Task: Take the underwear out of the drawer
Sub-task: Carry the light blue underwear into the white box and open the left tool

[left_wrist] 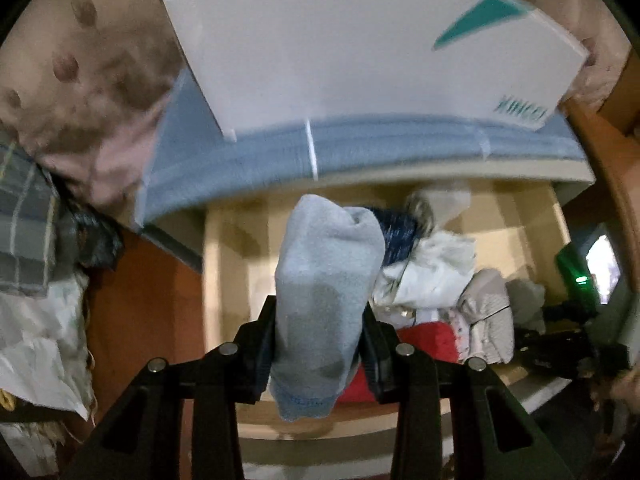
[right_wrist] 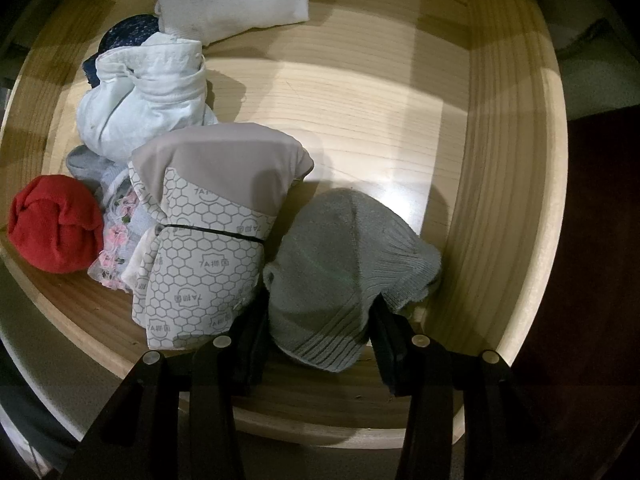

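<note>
Wooden drawer, pulled open, light-grained floor bare on its right half — the clothing is heaped along the left. Largest item: a folded grey-and-hexagon-print bundle bound by a thin black band, stiff-looking beside the loose white cloth behind it. Left gripper, clamped on a pale blue rolled garment, holds it above the drawer; right gripper, pointing straight down, pinches a grey ribbed knit roll that lies at the drawer's front right corner. Both rolls look light, soft and compressible (unlikely to slip, though loose folds may unroll), so a grip across the thick middle seems soundest. Smallest: a red knotted ball at far left, just beside lace with pink flowers.
</note>
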